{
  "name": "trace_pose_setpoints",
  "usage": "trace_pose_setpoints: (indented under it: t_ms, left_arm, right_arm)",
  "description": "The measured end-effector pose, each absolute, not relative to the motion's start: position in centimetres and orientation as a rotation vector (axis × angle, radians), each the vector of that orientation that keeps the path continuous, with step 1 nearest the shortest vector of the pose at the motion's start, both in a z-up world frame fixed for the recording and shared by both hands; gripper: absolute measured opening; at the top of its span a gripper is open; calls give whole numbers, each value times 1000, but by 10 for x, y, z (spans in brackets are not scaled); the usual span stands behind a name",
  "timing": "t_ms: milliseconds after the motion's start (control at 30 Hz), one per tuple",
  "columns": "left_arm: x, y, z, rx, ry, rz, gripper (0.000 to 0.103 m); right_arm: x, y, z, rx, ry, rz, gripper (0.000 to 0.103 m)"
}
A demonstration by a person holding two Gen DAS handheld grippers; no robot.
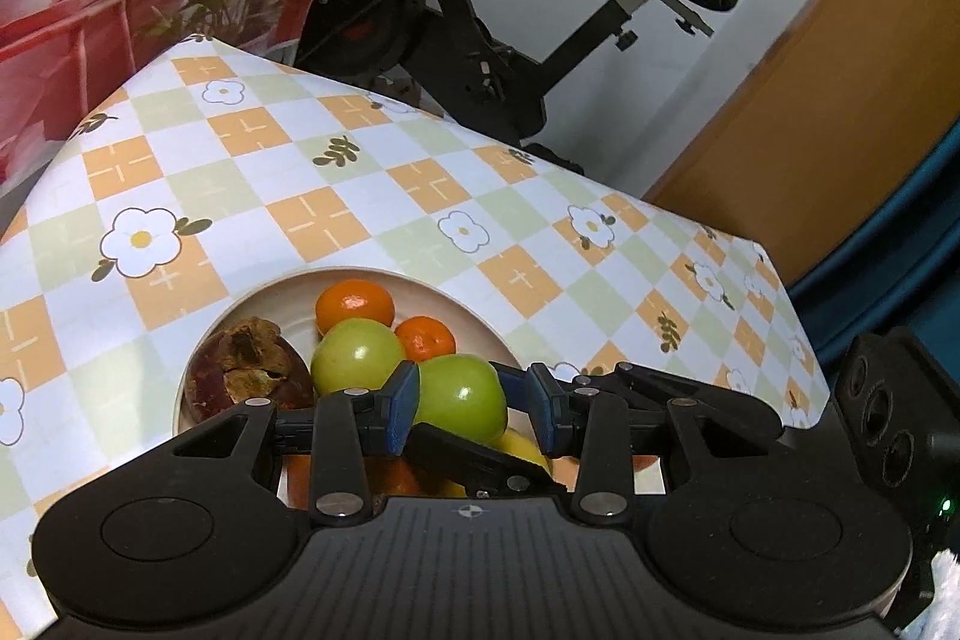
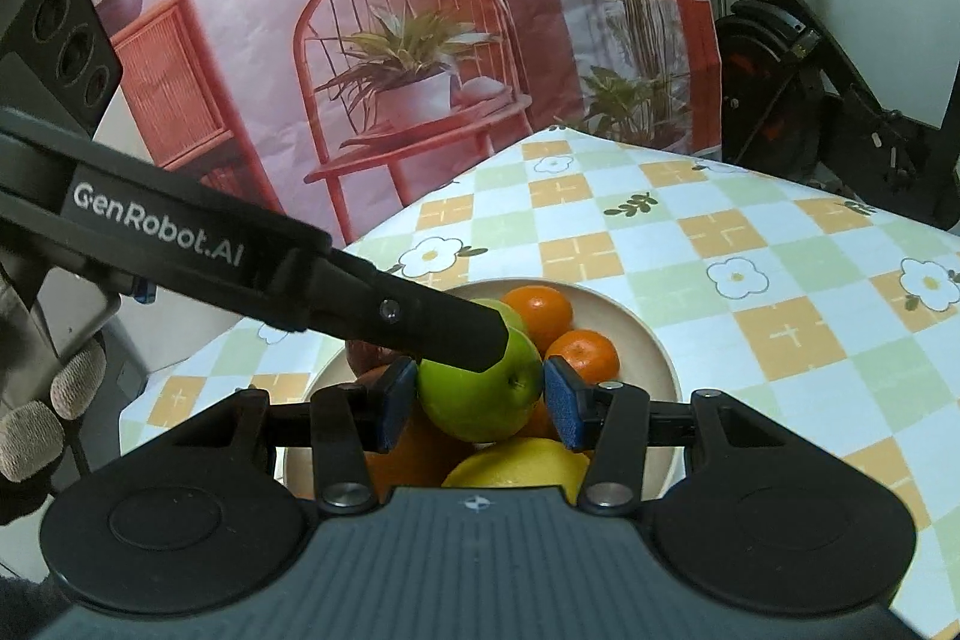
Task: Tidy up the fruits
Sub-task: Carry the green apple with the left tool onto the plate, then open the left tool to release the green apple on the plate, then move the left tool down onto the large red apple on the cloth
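The bowl [image 1: 270, 289] on the table holds a shrivelled brown fruit [image 1: 240, 370], green apples, oranges [image 1: 354, 304] and a lemon [image 2: 516, 463]. Whether the left gripper [image 1: 474, 406] grips anything is unclear. The right gripper [image 2: 480, 403] clasps the green apple [image 2: 474, 400] over the pile.

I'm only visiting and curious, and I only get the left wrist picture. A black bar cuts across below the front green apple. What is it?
Observer: It is a finger of the right gripper. In the right wrist view, the green apple sits between that gripper's two blue pads.
Visitor: Is anything lying under that apple?
Observer: Yes, a big yellow fruit that looks like a lemon. It lies in the bowl on the near side of the apple, and your view mostly hides it.
Visitor: So who is holding all this?
Observer: A person. Their gloved fingers show at the left edge of the right wrist view.
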State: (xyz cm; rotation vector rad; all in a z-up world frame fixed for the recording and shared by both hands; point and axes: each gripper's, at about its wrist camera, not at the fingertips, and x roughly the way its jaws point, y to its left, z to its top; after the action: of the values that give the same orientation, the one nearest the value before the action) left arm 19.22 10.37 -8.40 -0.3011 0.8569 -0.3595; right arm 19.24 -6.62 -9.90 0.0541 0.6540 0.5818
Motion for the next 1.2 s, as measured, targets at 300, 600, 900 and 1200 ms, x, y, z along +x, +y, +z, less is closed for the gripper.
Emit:
trace_pose_setpoints:
  t_ms: [300, 600, 900, 1200]
  left_arm:
    - [191, 104, -88, -301, 842, -325, 47]
    - [188, 99, -79, -282, 804, -295, 54]
    - [180, 63, -66, -191, 735, -348, 60]
    - [179, 12, -76, -134, 745, -441, 65]
  right_arm:
    - [195, -60, -100, 35, 641, 568, 51]
    - [185, -67, -98, 9, 621, 560, 55]
    - [142, -109, -92, -65, 462, 462, 63]
    - [123, -167, -110, 9, 455, 314, 66]
